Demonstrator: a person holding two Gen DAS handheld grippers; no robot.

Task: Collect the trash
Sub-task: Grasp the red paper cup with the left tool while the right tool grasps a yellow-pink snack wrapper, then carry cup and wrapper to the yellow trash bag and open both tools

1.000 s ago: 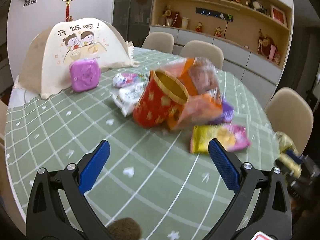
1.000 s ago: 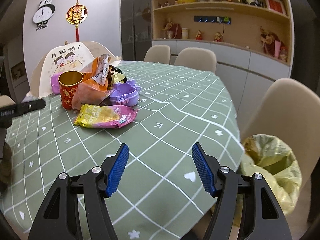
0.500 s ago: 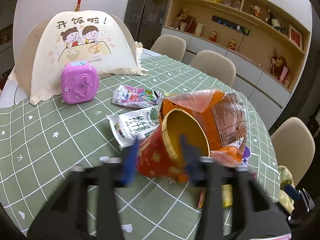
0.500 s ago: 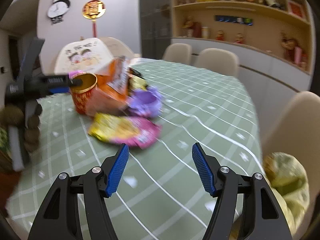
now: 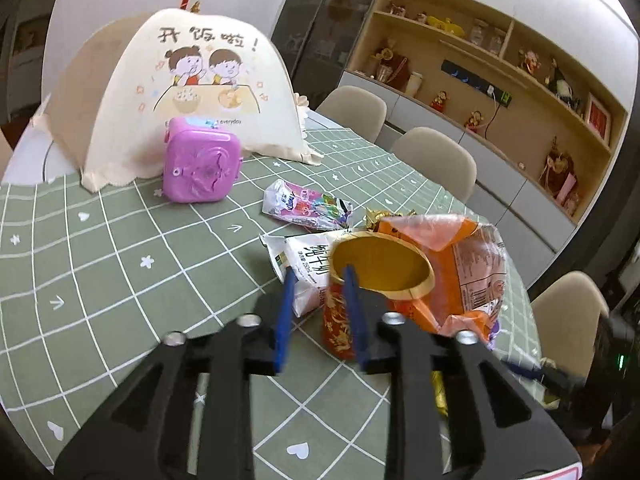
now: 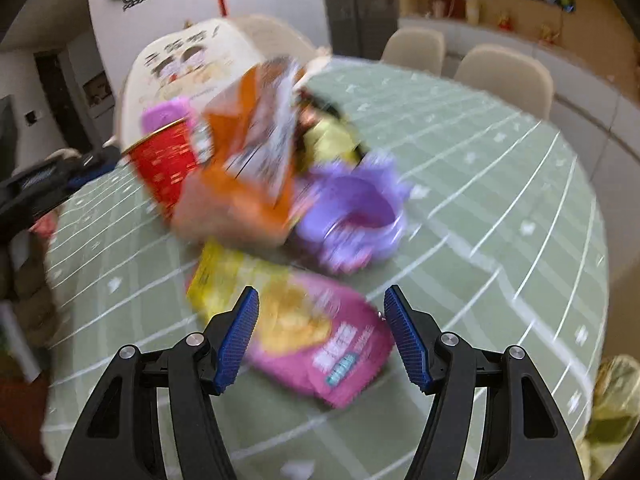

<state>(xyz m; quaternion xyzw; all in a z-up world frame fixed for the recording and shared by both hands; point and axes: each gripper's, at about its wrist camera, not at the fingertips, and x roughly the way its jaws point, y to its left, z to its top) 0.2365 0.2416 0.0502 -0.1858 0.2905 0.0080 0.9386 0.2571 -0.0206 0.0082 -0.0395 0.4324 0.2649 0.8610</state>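
A red paper cup [image 5: 336, 320] with a gold inside stands amid a heap of trash on the green checked table [image 5: 100, 260]. My left gripper [image 5: 319, 271] has narrow jaws that are opening, and the cup's near rim is between them. One finger is inside the cup. The other is outside and apart from the wall. An orange snack bag [image 5: 468, 272] leans on the cup. Beside it lie a white packet [image 5: 308, 260] and a colourful wrapper [image 5: 308, 204]. My right gripper [image 6: 322, 294] hangs open over a yellow and pink snack bag [image 6: 304, 332], not touching it.
A purple box [image 5: 202, 166] stands before a cream mesh food cover [image 5: 200, 80] at the back. A lilac plastic bowl [image 6: 352, 216] lies beside the heap. A yellow bin bag [image 6: 612, 400] hangs past the table's right edge. Beige chairs [image 5: 436, 160] ring the table.
My left gripper moved in to the red cup and its jaws narrowed from wide open around the rim. My right gripper swung closer and came over the yellow and pink bag, still open.
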